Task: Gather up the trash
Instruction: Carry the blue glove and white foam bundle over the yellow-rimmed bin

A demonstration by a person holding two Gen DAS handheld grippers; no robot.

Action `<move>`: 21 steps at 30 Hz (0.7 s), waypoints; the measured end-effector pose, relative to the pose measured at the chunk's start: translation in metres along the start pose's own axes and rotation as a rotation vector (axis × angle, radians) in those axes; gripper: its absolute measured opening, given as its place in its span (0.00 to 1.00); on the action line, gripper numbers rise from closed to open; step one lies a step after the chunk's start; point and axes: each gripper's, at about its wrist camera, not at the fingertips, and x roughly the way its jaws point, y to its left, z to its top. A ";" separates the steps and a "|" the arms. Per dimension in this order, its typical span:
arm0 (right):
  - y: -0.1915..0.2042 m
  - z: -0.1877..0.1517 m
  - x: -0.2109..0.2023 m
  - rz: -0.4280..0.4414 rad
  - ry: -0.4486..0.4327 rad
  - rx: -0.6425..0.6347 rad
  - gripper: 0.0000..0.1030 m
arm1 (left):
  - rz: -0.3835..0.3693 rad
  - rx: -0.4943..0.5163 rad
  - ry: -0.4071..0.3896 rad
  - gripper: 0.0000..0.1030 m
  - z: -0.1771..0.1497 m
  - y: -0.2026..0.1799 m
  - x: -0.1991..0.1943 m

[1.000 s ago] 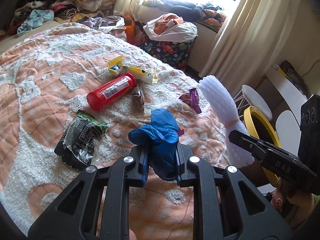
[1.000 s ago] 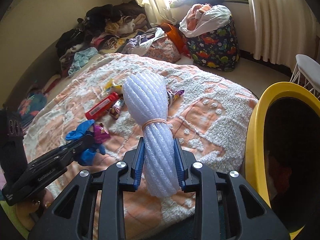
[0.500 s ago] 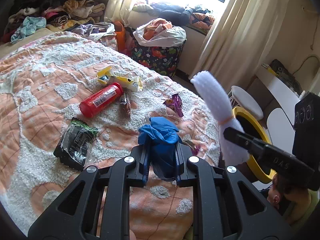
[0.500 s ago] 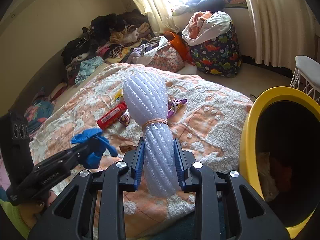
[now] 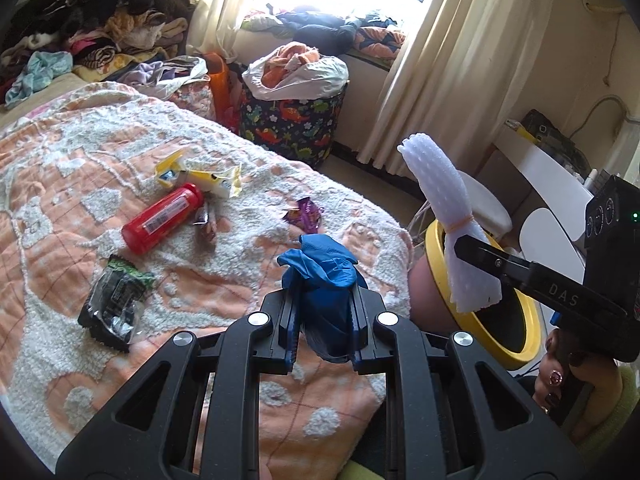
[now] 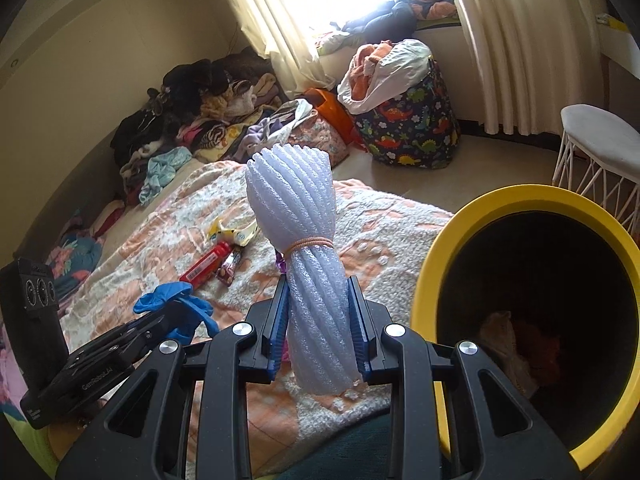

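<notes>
Left gripper [image 5: 323,322]: fingers clamped on a crumpled blue rubber glove [image 5: 320,276], held above the peach-and-white bedspread [image 5: 80,160]. Right gripper [image 6: 318,334]: fingers grasping a white ribbed foam-net bundle tied with an elastic band [image 6: 308,264], just beside the yellow-rimmed round bin [image 6: 432,280]. Red cylindrical tube [image 5: 162,218] lies on the bedspread.

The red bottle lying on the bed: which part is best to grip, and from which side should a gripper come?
Grip the red bottle around the middle of its labelled body, coming from above with the fingers across its long axis. It lies on its side on the blanket, so the round body is probably the easiest hold. A small wrapper lies close to its cap end, so the middle seems safer.
</notes>
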 end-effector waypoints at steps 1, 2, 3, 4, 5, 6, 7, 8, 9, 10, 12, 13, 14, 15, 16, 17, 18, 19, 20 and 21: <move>-0.003 0.001 -0.002 -0.001 -0.005 0.007 0.26 | -0.003 0.003 -0.001 0.13 0.001 -0.002 0.000; -0.005 0.002 -0.004 -0.003 -0.011 0.012 0.26 | -0.006 0.008 -0.003 0.13 0.001 -0.006 0.000; -0.007 0.003 -0.006 -0.004 -0.015 0.016 0.26 | -0.010 0.014 -0.005 0.13 0.002 -0.009 0.000; -0.011 0.004 -0.007 -0.005 -0.020 0.021 0.26 | -0.012 0.019 -0.007 0.13 0.003 -0.011 0.001; -0.013 0.005 -0.008 -0.006 -0.024 0.026 0.26 | -0.017 0.021 -0.009 0.13 0.004 -0.015 0.001; -0.015 0.005 -0.010 -0.008 -0.028 0.032 0.26 | -0.022 0.024 -0.011 0.13 0.005 -0.018 0.001; -0.018 0.006 -0.012 -0.011 -0.034 0.037 0.26 | -0.028 0.029 -0.013 0.13 0.006 -0.021 0.001; -0.019 0.006 -0.014 -0.014 -0.038 0.041 0.26 | -0.032 0.035 -0.016 0.13 0.007 -0.025 0.002; -0.022 0.006 -0.015 -0.016 -0.042 0.045 0.26 | -0.039 0.039 -0.018 0.13 0.008 -0.027 0.002; -0.025 0.007 -0.018 -0.019 -0.047 0.051 0.26 | -0.044 0.043 -0.019 0.13 0.009 -0.031 0.002; -0.031 0.008 -0.022 -0.023 -0.055 0.061 0.26 | -0.054 0.055 -0.022 0.13 0.010 -0.038 0.003; -0.035 0.009 -0.024 -0.027 -0.061 0.066 0.26 | -0.060 0.061 -0.023 0.13 0.011 -0.041 0.004; -0.037 0.010 -0.026 -0.031 -0.066 0.069 0.26 | -0.065 0.068 -0.023 0.13 0.011 -0.046 0.005; -0.039 0.011 -0.028 -0.033 -0.069 0.073 0.26 | -0.069 0.073 -0.023 0.13 0.011 -0.049 0.005; -0.039 0.010 -0.029 -0.037 -0.075 0.077 0.26 | -0.076 0.078 -0.022 0.13 0.011 -0.053 0.006; -0.040 0.012 -0.030 -0.040 -0.079 0.079 0.26 | -0.081 0.083 -0.020 0.13 0.011 -0.056 0.007; -0.042 0.013 -0.032 -0.045 -0.084 0.082 0.26 | -0.086 0.090 -0.018 0.13 0.010 -0.059 0.007; -0.045 0.013 -0.034 -0.050 -0.089 0.085 0.26 | -0.090 0.096 -0.016 0.13 0.010 -0.063 0.008; -0.048 0.014 -0.036 -0.054 -0.094 0.089 0.26 | -0.095 0.102 -0.013 0.13 0.009 -0.065 0.009; -0.050 0.015 -0.037 -0.059 -0.099 0.092 0.26 | -0.099 0.107 -0.009 0.13 0.008 -0.068 0.010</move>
